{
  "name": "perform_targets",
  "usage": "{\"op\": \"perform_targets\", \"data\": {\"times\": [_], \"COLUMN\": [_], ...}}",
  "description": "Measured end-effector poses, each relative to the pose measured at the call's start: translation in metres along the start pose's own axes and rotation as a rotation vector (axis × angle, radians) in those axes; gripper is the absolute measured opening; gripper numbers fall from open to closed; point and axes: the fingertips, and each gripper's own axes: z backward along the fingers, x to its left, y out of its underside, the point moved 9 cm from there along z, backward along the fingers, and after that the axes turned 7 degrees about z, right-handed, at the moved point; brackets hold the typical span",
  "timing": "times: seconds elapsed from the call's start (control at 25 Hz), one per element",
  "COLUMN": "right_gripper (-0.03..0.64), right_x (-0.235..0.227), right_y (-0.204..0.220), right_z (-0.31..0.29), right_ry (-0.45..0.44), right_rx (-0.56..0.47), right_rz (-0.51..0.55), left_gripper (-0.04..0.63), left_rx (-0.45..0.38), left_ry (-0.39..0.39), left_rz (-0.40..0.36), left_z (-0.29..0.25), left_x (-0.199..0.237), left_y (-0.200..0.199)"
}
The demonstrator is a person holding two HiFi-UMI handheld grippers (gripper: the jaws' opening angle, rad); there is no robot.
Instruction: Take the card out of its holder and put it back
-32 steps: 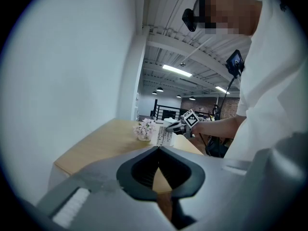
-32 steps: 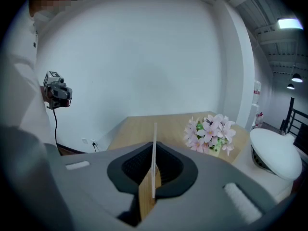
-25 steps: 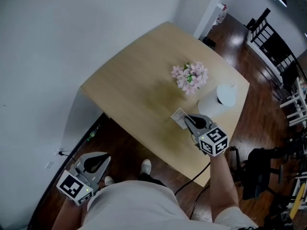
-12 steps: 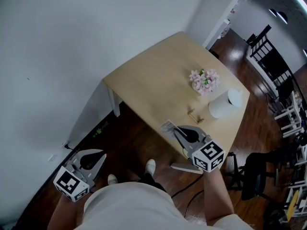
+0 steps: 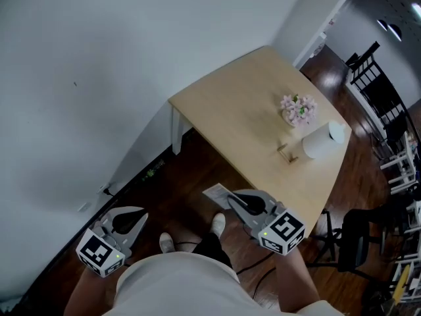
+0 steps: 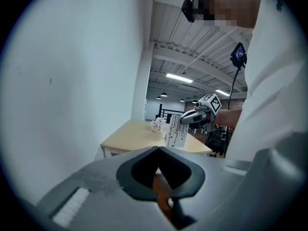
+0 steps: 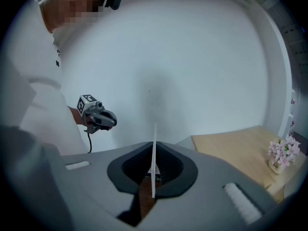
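Card: the card (image 5: 217, 193) is held in the lower middle of the head view, over the dark floor, well apart from the table (image 5: 230, 110).
Right gripper: the right gripper (image 5: 231, 200) is closed on one edge of the card.
Left gripper: the left gripper (image 5: 139, 216) is seen at the lower left; its jaws are together and nothing is between them.
Holder: the holder (image 5: 285, 153) is seen on the table, just beside a white roll (image 5: 322, 141).
Handling: the card is judged thin, light and easily bent; a gentle pinch near one edge is advised, so that the free edge can be guided into the holder.

A white wall (image 5: 99, 78) fills the head view from 9 to 12 o'clock. Dark wood floor (image 5: 187, 166) lies beneath a pale wooden counter (image 5: 230, 104) at 1 o'clock. Black chairs (image 5: 364, 61) stand at 2 o'clock. Strip lights (image 6: 179, 77) glow overhead.
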Motion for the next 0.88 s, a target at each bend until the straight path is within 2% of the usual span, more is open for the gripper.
{"op": "perform_targets", "data": {"times": [0.2, 0.44, 0.6, 0.88], "right_gripper": [0.020, 0.021, 0.021, 0.020], "right_x": [0.008, -0.019, -0.056, -0.155], "right_y": [-0.002, 0.007, 0.020, 0.061], "right_z": [0.008, 0.033, 0.057, 0.116], "right_ry": [0.007, 0.058, 0.091, 0.198], "right_rx": [0.000, -0.002, 0.001, 0.023], "right_rz": [-0.005, -0.021, -0.033, -0.060], "left_gripper": [0.006, 0.006, 0.008, 0.011], "left_rx": [-0.031, -0.044, -0.037, -0.035], "left_ry": [0.018, 0.060, 0.074, 0.108], "left_rz": [0.014, 0.012, 0.014, -0.012], "left_z": [-0.002, -0.028, -0.059, -0.139], "left_x": [0.002, -0.007, -0.017, -0.043], "left_y": [-0.003, -0.016, -0.033, -0.066]}}
